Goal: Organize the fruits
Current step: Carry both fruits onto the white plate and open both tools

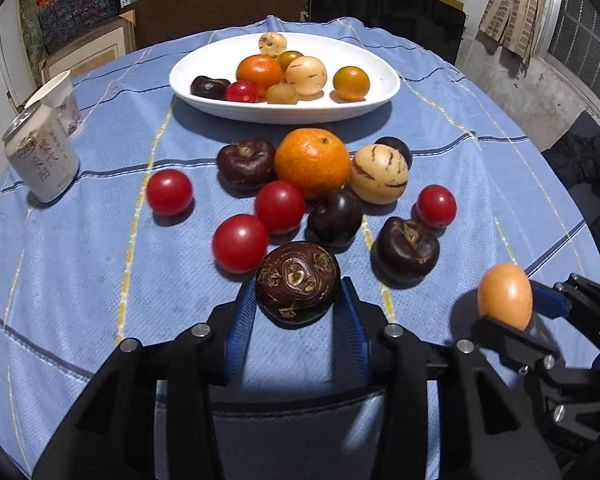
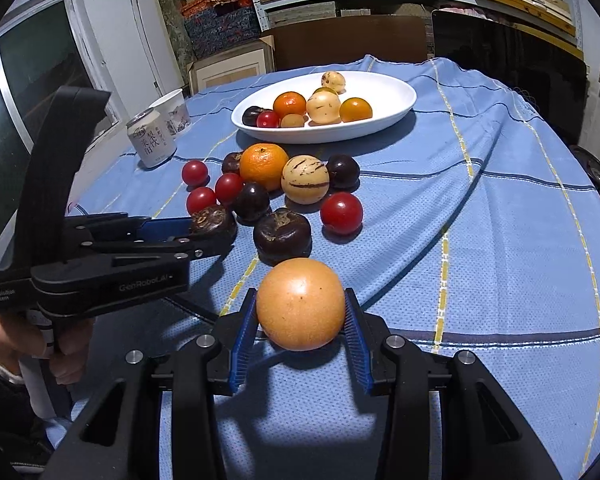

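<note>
My left gripper (image 1: 298, 300) is shut on a dark brown water chestnut (image 1: 297, 282), low over the blue cloth; it shows from the side in the right wrist view (image 2: 212, 226). My right gripper (image 2: 301, 312) is shut on a pale orange round fruit (image 2: 301, 304), also seen in the left wrist view (image 1: 505, 295). A white oval bowl (image 1: 384, 92) at the back holds several fruits. On the cloth before it lie an orange (image 1: 312, 162), a striped pepino melon (image 1: 379, 174), red tomatoes (image 1: 169, 192) and more dark chestnuts (image 1: 406, 250).
A white drink can (image 1: 40, 156) and a paper cup (image 1: 62, 98) stand at the table's left edge. The blue checked tablecloth (image 1: 80, 264) covers a round table. Shelves and boxes stand behind it, and a dark chair back (image 1: 388, 12).
</note>
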Available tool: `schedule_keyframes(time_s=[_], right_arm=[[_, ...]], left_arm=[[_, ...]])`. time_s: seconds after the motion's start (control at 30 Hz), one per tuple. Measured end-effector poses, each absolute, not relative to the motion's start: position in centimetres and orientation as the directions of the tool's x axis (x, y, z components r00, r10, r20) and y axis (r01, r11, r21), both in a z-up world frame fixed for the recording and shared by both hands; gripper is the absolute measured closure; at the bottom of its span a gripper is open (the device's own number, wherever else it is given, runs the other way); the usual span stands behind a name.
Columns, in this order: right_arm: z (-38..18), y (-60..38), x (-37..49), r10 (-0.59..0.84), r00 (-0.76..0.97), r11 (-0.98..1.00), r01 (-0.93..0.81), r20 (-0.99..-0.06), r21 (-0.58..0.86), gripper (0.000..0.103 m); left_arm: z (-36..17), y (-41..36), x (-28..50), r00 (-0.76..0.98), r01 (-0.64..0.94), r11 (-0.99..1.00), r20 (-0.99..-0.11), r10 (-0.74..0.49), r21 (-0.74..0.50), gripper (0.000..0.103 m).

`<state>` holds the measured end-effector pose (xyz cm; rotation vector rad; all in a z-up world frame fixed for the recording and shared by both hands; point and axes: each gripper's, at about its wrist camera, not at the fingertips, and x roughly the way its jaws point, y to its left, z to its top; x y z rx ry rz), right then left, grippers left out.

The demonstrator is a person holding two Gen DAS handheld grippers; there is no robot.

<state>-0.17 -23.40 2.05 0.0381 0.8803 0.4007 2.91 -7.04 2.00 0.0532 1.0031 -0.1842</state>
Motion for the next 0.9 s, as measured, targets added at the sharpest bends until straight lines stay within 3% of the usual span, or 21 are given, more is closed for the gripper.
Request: schedule_keyframes(time_s=[0.5, 0.9], right_arm=[[6.3, -23.1, 1.4, 0.392, 0.616, 0.911, -0.363, -0.684, 0.195, 0.061], [10.8, -22.5, 6.6, 0.418, 0.669, 0.902, -0.384, -0.615, 0.196, 0.061]], left_arm=[[8.0, -4.0, 0.4, 0.619, 0.211, 0.976, -0.765, -0.179, -0.058, 0.062], [12.0, -4.3, 5.7, 0.677, 0.221, 0.974, -0.711, -0.188, -0.047, 0.062]])
